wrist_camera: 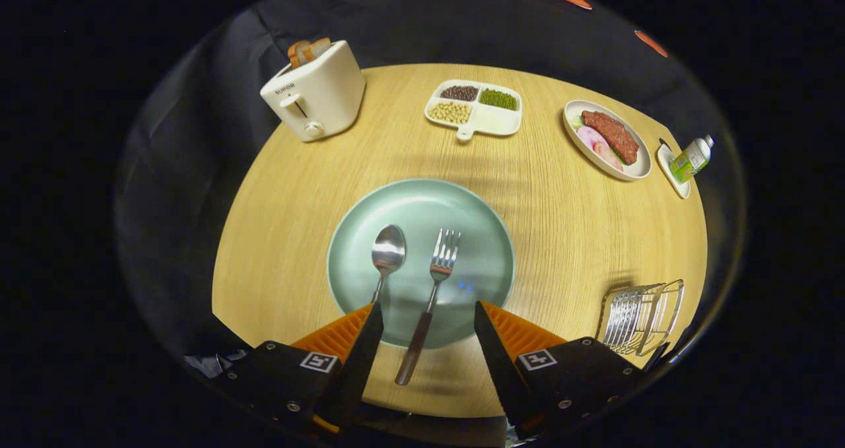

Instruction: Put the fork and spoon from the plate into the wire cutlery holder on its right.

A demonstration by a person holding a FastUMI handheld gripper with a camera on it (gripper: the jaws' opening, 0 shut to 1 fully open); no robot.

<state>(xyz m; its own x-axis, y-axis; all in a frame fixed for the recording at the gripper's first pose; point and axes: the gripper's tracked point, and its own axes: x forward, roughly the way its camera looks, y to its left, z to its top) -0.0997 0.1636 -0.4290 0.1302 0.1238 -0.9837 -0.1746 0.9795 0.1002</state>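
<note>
Steel is catching the light where the fork (436, 283) and the spoon (386, 256) are lying side by side on the pale green plate (488, 237), heads pointing away from the camera and handles running back toward it. The fork's dark handle is crossing the plate's near rim and resting over the wooden surface (561, 204), its end sitting between the two fingers. The spoon is lying just to the fork's left, and its handle is passing behind the left finger.

The hand-held gripper (426, 313) is hovering with its fingers spread wide, gripping nothing. Both utensils' long axes are running nearly along the direction the fingers are pointing, so a closing grasp would be squeezing across the fork's handle; the fork looks like the easier first pick, since it is lying more centrally in the gap.

The wire cutlery holder (643, 316) is standing on the surface to the plate's right, well apart from the utensils, near the right finger.

Farther off, a toaster (317, 98), a divided dish of beans (474, 108), an oval dish of food (607, 139) and a small bottle (692, 159) are sitting along the far edge.
</note>
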